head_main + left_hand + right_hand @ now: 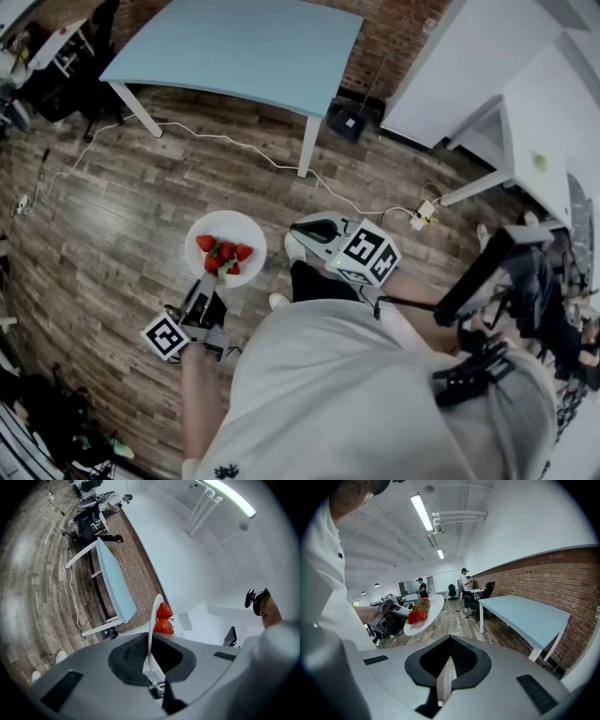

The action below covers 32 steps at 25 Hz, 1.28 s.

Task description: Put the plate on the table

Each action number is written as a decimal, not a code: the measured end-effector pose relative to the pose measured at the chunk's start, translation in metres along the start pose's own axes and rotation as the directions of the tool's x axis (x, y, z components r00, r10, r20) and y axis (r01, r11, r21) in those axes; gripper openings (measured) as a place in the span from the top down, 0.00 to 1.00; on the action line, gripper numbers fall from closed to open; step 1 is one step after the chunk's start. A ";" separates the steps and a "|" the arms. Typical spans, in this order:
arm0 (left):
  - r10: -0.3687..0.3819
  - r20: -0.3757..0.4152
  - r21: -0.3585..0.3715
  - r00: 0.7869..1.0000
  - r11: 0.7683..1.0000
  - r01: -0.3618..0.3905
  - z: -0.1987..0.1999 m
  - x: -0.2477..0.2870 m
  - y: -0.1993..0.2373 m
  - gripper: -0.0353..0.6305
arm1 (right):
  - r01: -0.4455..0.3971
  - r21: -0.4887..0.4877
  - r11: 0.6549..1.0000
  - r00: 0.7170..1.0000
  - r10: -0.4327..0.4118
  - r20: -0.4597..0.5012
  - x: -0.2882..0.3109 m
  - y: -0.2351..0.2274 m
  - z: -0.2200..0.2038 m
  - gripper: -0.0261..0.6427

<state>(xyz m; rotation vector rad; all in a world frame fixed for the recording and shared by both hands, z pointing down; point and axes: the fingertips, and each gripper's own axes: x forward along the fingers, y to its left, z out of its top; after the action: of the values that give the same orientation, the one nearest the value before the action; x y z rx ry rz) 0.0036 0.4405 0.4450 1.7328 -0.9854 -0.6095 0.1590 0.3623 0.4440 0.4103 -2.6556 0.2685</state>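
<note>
Left claw (212,276) clamped on plate (225,225) rim; right claw (307,227) shut, empty.

Light-blue table (244,47), top centre of frame: top bare, open to reach from its near edge. Wood floor (112,234) btwn is open; only a white cable (225,134) trails across, plus black box (349,122) by rt table leg. White desk (548,103) blocks upper right.
</note>
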 end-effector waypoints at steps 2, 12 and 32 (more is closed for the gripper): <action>0.001 0.003 0.002 1.000 1.000 -0.001 0.002 -0.002 0.003 0.92 | -0.005 0.000 1.000 1.000 0.005 0.006 0.006 0.001 -0.001 0.95; 0.007 -0.021 -0.011 1.000 1.000 -0.007 0.037 0.065 0.016 0.92 | 0.029 -0.049 0.998 1.000 -0.029 -0.004 0.025 -0.074 0.014 0.95; 0.028 -0.092 0.000 0.995 1.000 -0.028 0.158 0.257 0.044 0.92 | 0.106 -0.009 0.994 0.994 -0.106 0.003 0.072 -0.277 0.058 0.90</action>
<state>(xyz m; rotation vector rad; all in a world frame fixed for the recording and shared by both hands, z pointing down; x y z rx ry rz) 0.0053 0.1353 0.4405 1.7277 -0.9429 -0.5081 0.1649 0.0703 0.4588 0.5466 -2.6265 0.2235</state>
